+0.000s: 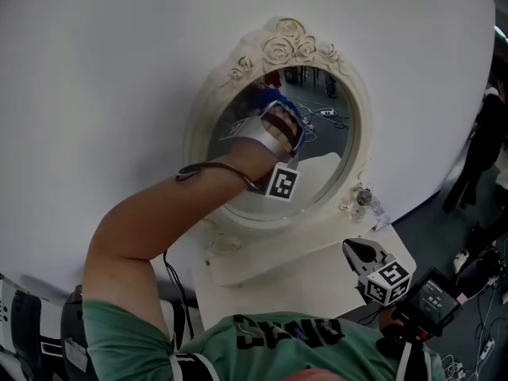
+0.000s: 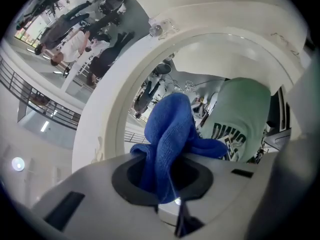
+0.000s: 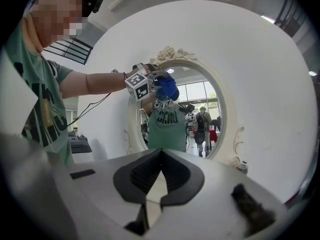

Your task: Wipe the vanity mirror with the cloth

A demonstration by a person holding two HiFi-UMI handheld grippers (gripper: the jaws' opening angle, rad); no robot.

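The left gripper (image 1: 277, 116) pinches the bunched blue cloth (image 2: 170, 134) in its jaws, pressing it to the vanity mirror (image 1: 321, 173) near 11 o'clock for wiping. The right gripper (image 1: 361, 252), jaws pressed together and empty, hangs clear at 5 o'clock.

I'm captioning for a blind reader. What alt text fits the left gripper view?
The left claw is shut on a bunched blue cloth, held close to the oval vanity mirror, whose glass reflects a green shirt.

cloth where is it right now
The cloth is clamped in the left gripper, held at the upper part of the mirror in the head view, just below the frame's roses.
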